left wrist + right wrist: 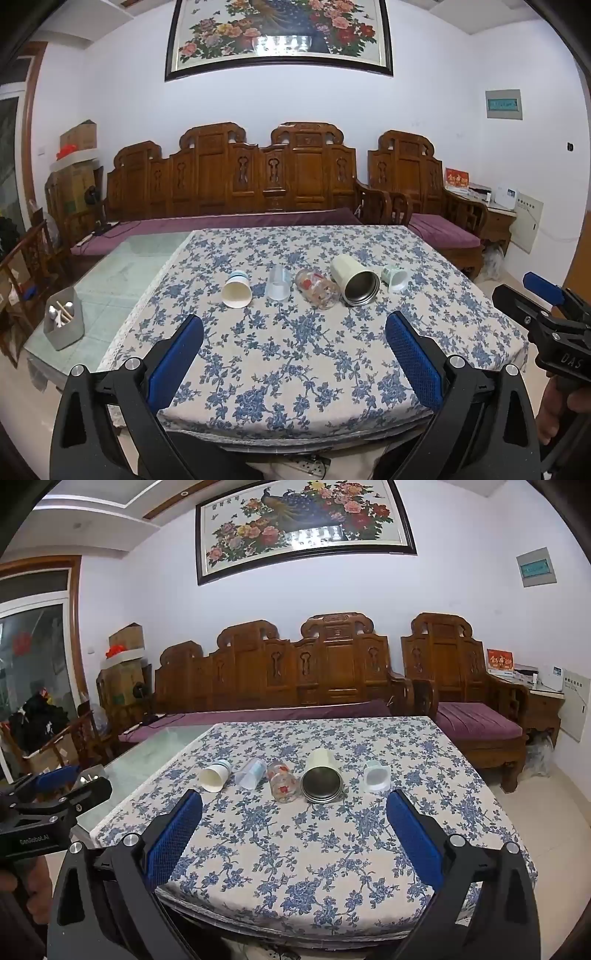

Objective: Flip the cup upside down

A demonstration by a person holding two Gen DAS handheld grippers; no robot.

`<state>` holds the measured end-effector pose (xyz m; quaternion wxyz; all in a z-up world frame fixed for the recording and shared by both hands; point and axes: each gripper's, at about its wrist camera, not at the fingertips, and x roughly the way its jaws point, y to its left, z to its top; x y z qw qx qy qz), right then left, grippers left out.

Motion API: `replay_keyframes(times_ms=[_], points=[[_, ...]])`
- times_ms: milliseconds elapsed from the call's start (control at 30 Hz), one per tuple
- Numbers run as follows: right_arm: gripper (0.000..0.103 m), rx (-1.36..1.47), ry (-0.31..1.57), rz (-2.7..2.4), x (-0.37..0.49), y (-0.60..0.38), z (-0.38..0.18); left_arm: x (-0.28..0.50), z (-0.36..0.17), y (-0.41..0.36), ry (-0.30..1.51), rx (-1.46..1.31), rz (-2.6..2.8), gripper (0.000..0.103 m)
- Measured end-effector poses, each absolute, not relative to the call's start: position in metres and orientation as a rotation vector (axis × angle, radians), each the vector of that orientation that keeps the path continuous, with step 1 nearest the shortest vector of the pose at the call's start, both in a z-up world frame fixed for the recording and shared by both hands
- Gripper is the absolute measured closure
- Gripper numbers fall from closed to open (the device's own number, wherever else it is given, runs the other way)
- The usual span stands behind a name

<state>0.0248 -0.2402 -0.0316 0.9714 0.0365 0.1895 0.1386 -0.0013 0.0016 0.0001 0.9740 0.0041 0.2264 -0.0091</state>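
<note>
Left wrist view: nearest the lens, the left tool (pixel 294 347) has its blue-padded fingers (pixel 177 363) spread wide apart, holding nothing, above the near edge of the tabletop (pixel 295 369), which is covered by a blue floral cloth. At the right edge of this view the right tool (pixel 554 306) shows partly, held by a hand (pixel 554 413). From the right wrist view, the right tool (pixel 294 827) is likewise spread wide and empty over the near edge of the tabletop (pixel 295 867).

Farther in, near the middle of the cloth, five cups lie on their sides in a row with their mouths facing the cameras. From left to right they are: a white paper cup (pixel 237 288) (pixel 215 775), a clear plastic cup (pixel 279 283) (pixel 252 773), a glass cup with red print (pixel 318 288) (pixel 282 781), a cream steel-lined tumbler (pixel 355 280) (pixel 322 778), and a small pale green cup (pixel 395 277) (pixel 376 776). Glass cup and tumbler lie just beside each other.

Left of the cloth, on the bare glass surface, a grey holder (pixel 63 321) stands with chopsticks in it. Beyond the tabletop is a carved wooden sofa (pixel 236 177) with purple cushions, and above it hangs a framed flower painting (pixel 280 37).
</note>
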Motion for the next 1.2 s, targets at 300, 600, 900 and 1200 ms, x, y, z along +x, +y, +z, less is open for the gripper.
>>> replay_keyframes(times_ms=[300, 600, 900, 1200], points=[[0.003, 0.074, 0.381, 0.279, 0.0247, -0.2395, -0.0315, -0.0007, 0.0017, 0.001, 0.456, 0.01, -0.02, 0.008], [0.003, 0.075, 0.379, 0.279, 0.0234, -0.2385, -0.0299, -0.0006, 0.0036, 0.0002, 0.453, 0.009, -0.02, 0.008], [0.003, 0.076, 0.377, 0.28, 0.0228, -0.2382, -0.0295, -0.0008, 0.0047, -0.0004, 0.451, 0.009, -0.019, 0.008], [0.003, 0.078, 0.376, 0.281, 0.0218, -0.238, -0.0287, -0.0025, 0.0081, -0.0014, 0.451, 0.01, -0.019, 0.008]])
